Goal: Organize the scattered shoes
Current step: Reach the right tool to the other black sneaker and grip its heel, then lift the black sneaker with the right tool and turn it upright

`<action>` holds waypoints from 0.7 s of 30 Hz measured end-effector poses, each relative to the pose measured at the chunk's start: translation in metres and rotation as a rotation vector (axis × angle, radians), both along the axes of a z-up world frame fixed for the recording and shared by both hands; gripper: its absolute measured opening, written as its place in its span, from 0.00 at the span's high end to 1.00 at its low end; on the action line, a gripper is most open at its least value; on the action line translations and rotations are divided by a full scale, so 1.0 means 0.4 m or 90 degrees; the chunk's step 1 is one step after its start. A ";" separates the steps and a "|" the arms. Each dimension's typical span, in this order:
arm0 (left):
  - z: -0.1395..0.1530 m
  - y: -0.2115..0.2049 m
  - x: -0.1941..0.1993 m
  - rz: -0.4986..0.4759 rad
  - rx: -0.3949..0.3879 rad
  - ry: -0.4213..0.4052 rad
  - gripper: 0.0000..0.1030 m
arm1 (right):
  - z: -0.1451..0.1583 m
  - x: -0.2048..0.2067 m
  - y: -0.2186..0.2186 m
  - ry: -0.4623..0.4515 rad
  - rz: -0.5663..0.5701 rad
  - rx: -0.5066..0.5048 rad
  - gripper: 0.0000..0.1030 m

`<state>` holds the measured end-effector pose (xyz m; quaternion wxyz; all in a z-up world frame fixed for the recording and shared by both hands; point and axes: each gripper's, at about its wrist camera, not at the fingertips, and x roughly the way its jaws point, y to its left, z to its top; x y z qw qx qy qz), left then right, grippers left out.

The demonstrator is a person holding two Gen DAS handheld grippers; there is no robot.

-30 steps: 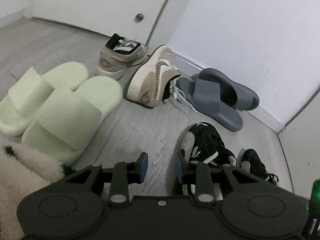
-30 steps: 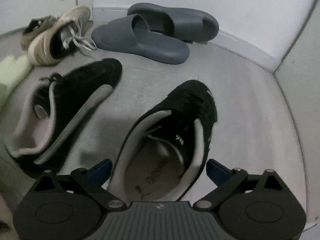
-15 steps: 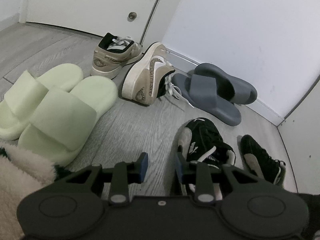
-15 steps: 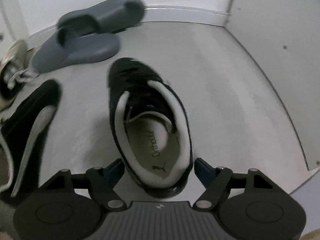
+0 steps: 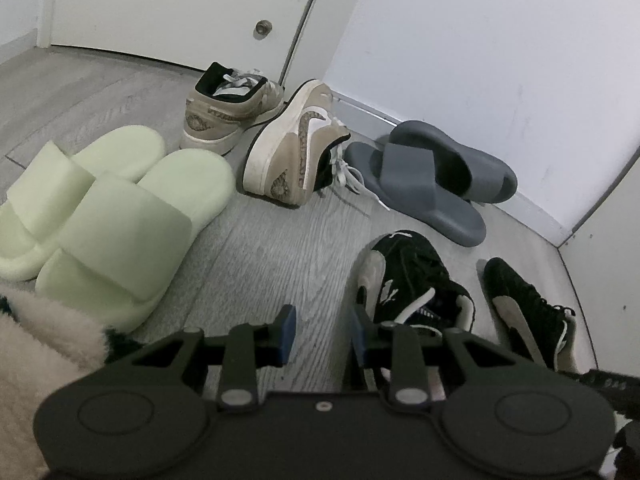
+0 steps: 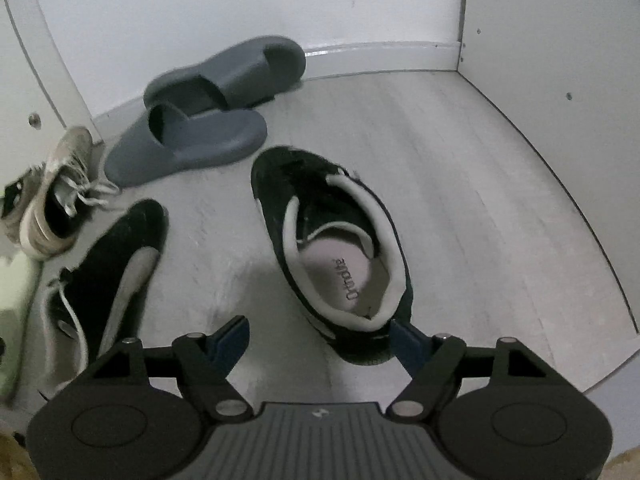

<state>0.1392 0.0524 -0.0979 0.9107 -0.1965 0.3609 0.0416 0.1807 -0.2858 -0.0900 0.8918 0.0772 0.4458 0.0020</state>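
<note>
1. Left wrist view: hardly any shift against a second ago.
   - Left gripper [image 5: 322, 334] low over the floor [image 5: 260, 248], jaws only narrowly parted, nothing between them.
   - Second black sneaker [image 5: 408, 280] just beyond the right-hand jaw, outside the gap.
   - Upright black sneaker [image 5: 528, 312] now shows more fully at the right edge, near its mate, toe towards the grey slides [image 5: 432, 176].
   - Green slides [image 5: 108, 200] side by side on the left. Tan sneakers [image 5: 296, 152] by the door, one tipped on its side.

2. Right wrist view: the real change.
   - A second ago the upright black sneaker [image 6: 344, 248] lay angled squarely inside the spread jaws. Half a second ago, turned toe-forward, still between them.
   - Now stands on the floor off to the right of the right gripper [image 6: 318, 330], only its heel at the right-hand jaw. Touching or just apart: cannot tell.
   - Jaws wide apart, gripping nothing.
   - Second black sneaker [image 6: 108, 280] to the left, apart from its mate and angled differently.
   - Grey slides [image 6: 200, 120] beyond, against the wall.

3. Meaning for the task, as a judgement: looks like one black sneaker turned, set down and let go. Pair close but not yet aligned, and the tipped tan sneaker looks out of order too.
</note>
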 end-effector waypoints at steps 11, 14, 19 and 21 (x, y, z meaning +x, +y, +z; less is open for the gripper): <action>-0.009 -0.008 0.010 -0.004 0.007 0.013 0.71 | -0.078 0.073 0.070 0.089 0.122 0.045 0.52; -0.009 -0.007 0.011 -0.003 0.005 0.014 0.71 | -0.101 0.088 0.007 0.129 0.043 0.075 0.52; -0.009 -0.007 0.010 -0.004 0.005 0.012 0.71 | -0.103 0.086 -0.065 0.142 -0.042 0.111 0.69; -0.009 -0.008 0.010 -0.004 0.004 0.011 0.71 | -0.102 0.083 -0.078 0.138 -0.069 0.098 0.69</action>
